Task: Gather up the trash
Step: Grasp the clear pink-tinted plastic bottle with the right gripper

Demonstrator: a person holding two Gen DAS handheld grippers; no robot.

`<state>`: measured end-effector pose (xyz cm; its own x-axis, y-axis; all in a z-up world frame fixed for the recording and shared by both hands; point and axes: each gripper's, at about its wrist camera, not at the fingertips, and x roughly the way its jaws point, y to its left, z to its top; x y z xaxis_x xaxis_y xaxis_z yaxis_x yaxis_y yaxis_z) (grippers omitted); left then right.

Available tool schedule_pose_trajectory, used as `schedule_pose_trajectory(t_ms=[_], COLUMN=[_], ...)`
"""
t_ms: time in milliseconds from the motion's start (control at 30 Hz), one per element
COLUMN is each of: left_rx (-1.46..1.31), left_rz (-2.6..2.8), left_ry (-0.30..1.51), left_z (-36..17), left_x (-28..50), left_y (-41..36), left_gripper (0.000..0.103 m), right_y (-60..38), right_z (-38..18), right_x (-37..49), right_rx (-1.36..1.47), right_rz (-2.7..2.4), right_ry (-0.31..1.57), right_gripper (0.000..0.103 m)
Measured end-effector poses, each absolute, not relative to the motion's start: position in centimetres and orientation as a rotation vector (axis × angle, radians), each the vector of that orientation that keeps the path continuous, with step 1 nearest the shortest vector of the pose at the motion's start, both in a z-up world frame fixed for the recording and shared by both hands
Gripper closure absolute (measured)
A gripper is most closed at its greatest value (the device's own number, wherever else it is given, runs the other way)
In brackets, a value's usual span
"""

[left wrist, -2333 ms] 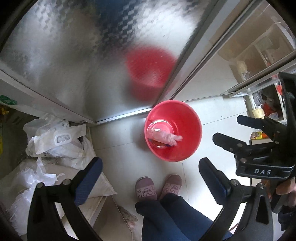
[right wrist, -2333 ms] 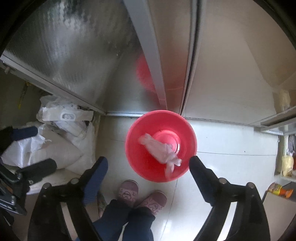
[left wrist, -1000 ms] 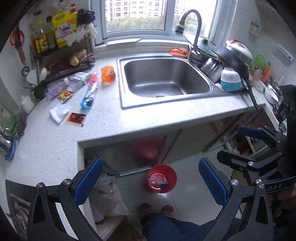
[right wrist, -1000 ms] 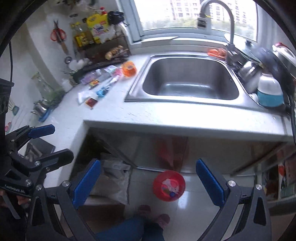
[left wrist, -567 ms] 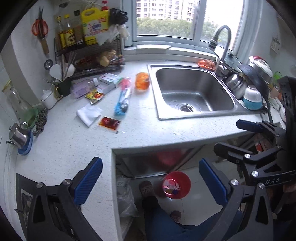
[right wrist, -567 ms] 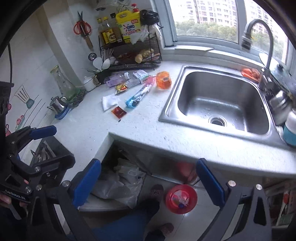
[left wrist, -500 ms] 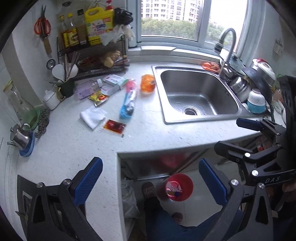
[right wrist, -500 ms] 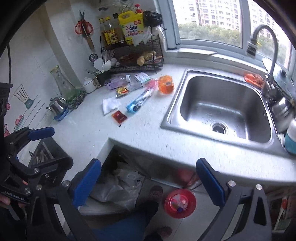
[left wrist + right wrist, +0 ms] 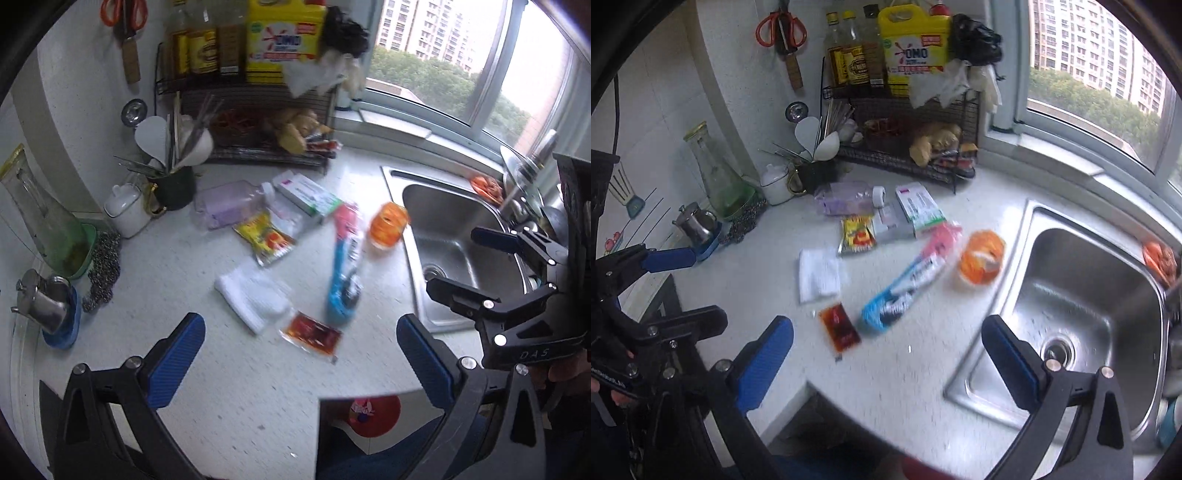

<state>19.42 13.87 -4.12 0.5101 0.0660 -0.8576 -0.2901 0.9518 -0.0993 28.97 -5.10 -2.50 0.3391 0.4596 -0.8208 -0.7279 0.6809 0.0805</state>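
Trash lies on the white counter point(image 9: 229, 384): a red sauce packet point(image 9: 311, 331) point(image 9: 839, 328), a white tissue point(image 9: 252, 297) point(image 9: 817, 274), a blue-and-pink wrapper point(image 9: 345, 264) point(image 9: 908, 277), an orange cup point(image 9: 388, 225) point(image 9: 982, 256), a yellow packet point(image 9: 266, 237) point(image 9: 857, 229), a clear bottle point(image 9: 846, 199) and a green-white box point(image 9: 920, 208). My left gripper point(image 9: 300, 345) is open and empty above the counter's front, near the sauce packet. My right gripper point(image 9: 887, 341) is open and empty, just right of that packet. The red bin point(image 9: 375, 411) stands on the floor below.
A steel sink point(image 9: 1082, 302) lies to the right. A wire rack point(image 9: 916, 144) with bottles stands at the back. A utensil cup point(image 9: 173, 188), a white jar point(image 9: 127, 210), a glass jug point(image 9: 44, 221) and a small steel pot point(image 9: 42, 306) stand at the left.
Both grippers rose from the red bin on the floor up to the counter and moved in close over the trash. Both stayed open and empty.
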Motion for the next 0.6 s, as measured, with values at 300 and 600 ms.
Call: schedule_pose_trajectory(t_ms=[300, 600], left_rx=[-0.331, -0.406], left_rz=[0.32, 0.391], left_ry=[1.052, 1.109], left_z=[-6.6, -10.2], left_x=[23.7, 26.5], left_y=[23.3, 28.7], left_gripper=[0.0, 0.0], right_y=[4.4, 12.8], right_z=[-4.3, -8.3], right_x=[35.4, 38.9], right_rx=[-0.49, -0.648], right_rz=[0.918, 1.089], right_ry=[0.934, 0.961], right_gripper=[0.001, 0.001])
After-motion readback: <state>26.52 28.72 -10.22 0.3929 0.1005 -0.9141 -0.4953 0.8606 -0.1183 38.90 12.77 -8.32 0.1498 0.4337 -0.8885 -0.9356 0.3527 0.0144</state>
